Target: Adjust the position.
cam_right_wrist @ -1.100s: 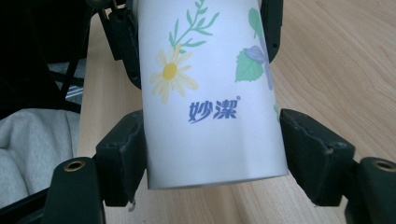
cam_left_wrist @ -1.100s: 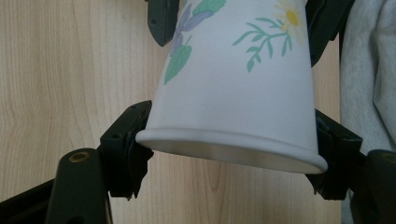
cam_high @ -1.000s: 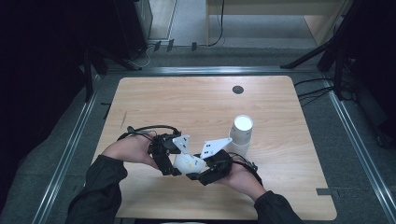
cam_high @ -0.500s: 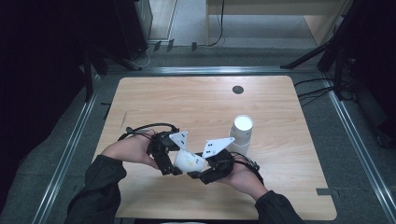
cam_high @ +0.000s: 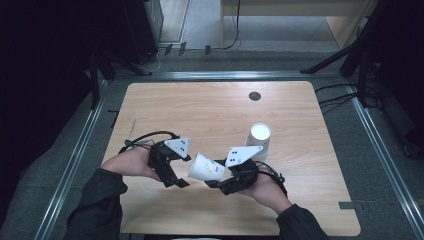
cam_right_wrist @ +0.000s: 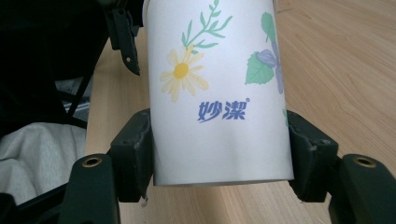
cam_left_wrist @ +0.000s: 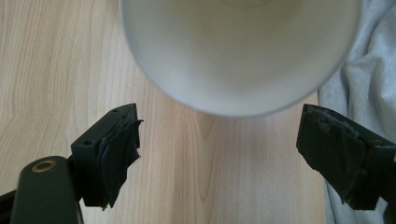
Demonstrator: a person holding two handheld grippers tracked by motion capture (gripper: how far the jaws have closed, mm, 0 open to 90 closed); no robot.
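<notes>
The right gripper [cam_right_wrist: 219, 154] squeezes a paper cup [cam_right_wrist: 217, 88] with flowers on it, one jaw on each side near the cup's bottom, and holds it tipped on its side above the table [cam_high: 200, 110]. The left gripper [cam_left_wrist: 219, 154] has just been opening its jaws; they stand wide apart with nothing between them, just beside the cup's open mouth. A second cup [cam_high: 259, 139] stands upright on the table near the right gripper.
</notes>
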